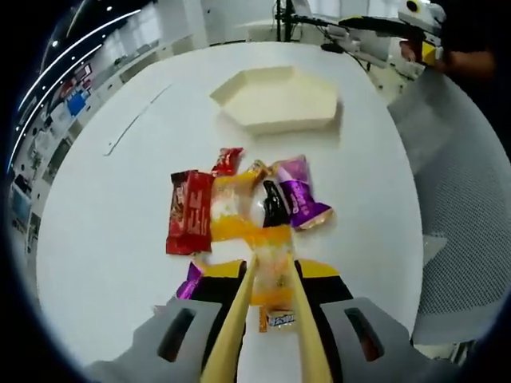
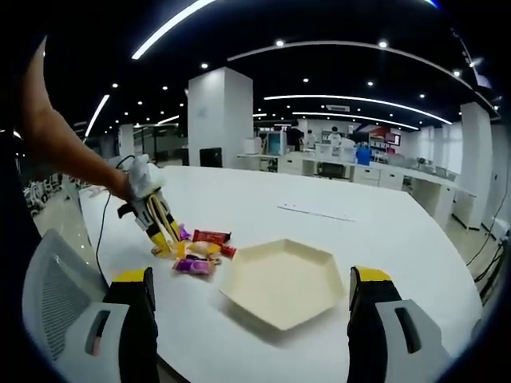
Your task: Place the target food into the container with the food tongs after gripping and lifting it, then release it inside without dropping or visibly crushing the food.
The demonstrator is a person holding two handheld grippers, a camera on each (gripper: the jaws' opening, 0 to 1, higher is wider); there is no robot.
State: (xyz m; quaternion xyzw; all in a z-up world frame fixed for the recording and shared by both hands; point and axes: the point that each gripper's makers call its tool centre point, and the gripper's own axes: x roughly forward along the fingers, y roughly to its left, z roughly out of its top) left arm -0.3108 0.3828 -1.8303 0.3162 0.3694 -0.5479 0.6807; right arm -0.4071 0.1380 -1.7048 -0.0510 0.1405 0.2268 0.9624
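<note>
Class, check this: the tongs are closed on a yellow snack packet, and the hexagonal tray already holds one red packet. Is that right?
Not quite. The tray holds nothing; the red packet lies on the table, as the left gripper view shows. The tongs do pinch a yellow packet.

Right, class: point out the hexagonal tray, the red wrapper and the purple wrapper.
hexagonal tray [image 1: 279,120], left gripper view, on its near rim.
red wrapper [image 1: 189,211], left gripper view, on its middle.
purple wrapper [image 1: 297,190], left gripper view, on its middle.

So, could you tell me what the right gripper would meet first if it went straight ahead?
Probably the hexagonal tray, lying directly ahead between its open jaws on the white table; depth is unclear, so it might pass above it.
</note>
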